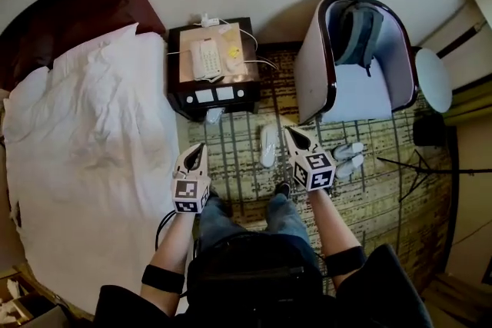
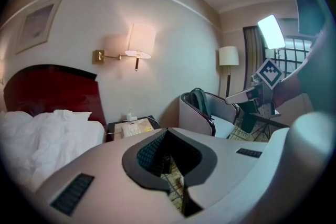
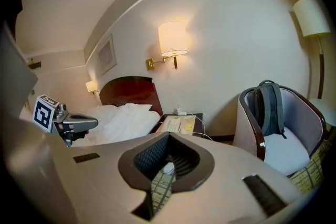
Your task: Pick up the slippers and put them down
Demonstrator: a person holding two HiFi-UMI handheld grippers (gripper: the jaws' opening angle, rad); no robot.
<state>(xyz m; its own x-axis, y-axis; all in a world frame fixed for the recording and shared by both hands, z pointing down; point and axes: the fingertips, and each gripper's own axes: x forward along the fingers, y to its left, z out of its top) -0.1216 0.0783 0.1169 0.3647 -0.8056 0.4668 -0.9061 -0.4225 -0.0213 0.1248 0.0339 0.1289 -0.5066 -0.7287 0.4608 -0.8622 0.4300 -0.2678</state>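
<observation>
A person is standing on a patterned carpet [image 1: 238, 165] in a hotel room, described here from above with the far wall at twelve o'clock. The left tool [image 1: 197, 153] is hovering in the air, its jaws pressing together with nothing between them. The right tool [image 1: 298, 137] is likewise narrow and empty, pointing toward twelve o'clock.

A white slipper [image 1: 268, 144] is lying on the carpet between the two tools, at twelve o'clock from the person's feet. Two more pale slippers [image 1: 350, 158] are lying side by side at three o'clock from the right tool, near the armchair [image 1: 311, 65].

A backpack [image 1: 357, 31] is leaning inside the armchair at one o'clock. A nightstand [image 1: 181, 92] carrying a phone [image 1: 205, 57] is sitting at eleven o'clock. A bed [image 1: 84, 150] with rumpled white sheets is filling the nine o'clock side. A wall lamp [image 2: 140, 39] is glowing above the nightstand.
</observation>
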